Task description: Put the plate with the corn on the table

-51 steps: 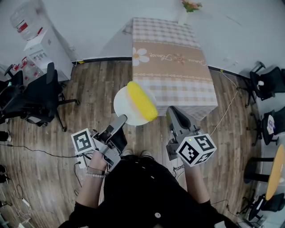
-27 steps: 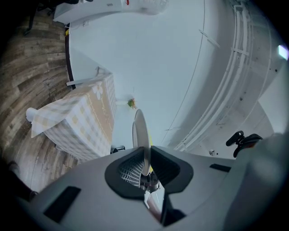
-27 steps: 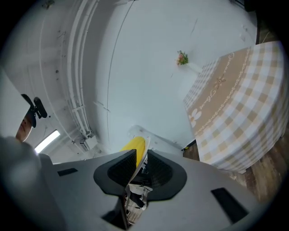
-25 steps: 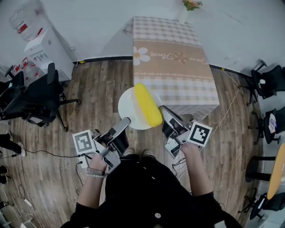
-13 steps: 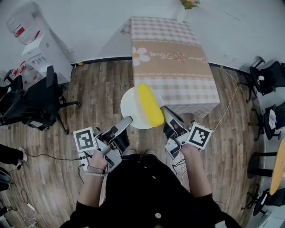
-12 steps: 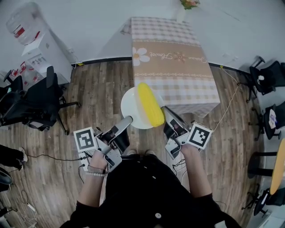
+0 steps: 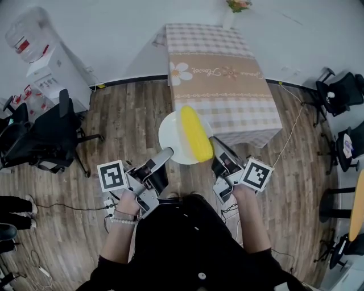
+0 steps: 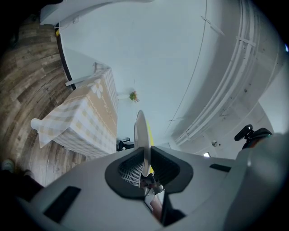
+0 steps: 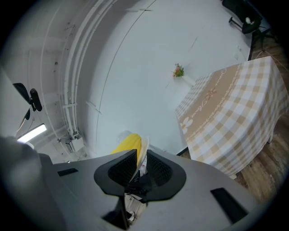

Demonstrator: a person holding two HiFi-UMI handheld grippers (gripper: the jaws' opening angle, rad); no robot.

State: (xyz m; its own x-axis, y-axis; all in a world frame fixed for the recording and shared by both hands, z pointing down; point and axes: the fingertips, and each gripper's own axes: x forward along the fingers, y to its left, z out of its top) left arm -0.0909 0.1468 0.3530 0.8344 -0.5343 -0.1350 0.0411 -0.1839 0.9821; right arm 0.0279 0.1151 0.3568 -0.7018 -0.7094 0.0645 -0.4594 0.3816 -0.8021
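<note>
A white plate (image 7: 172, 135) with a yellow corn cob (image 7: 195, 133) on it hangs in the air above the wooden floor, just short of the near edge of the checked-cloth table (image 7: 222, 79). My left gripper (image 7: 166, 154) is shut on the plate's near-left rim. My right gripper (image 7: 213, 145) is shut on its near-right rim. In the left gripper view the plate (image 8: 141, 135) shows edge-on between the pads, with the corn (image 8: 150, 140) behind it. In the right gripper view the plate's rim (image 9: 143, 153) sits between the pads beside the corn (image 9: 127, 144).
The table (image 9: 226, 113) stands against a white wall with a small flower vase (image 7: 236, 7) at its far edge. Black office chairs (image 7: 40, 139) and a water dispenser (image 7: 40, 57) stand at the left. More chairs (image 7: 341, 96) are at the right. Cables (image 7: 62, 196) lie on the floor.
The plate with the corn has moved forward and a little right, closer to the table's near edge. My right gripper came in from the right and closed on the plate's rim.
</note>
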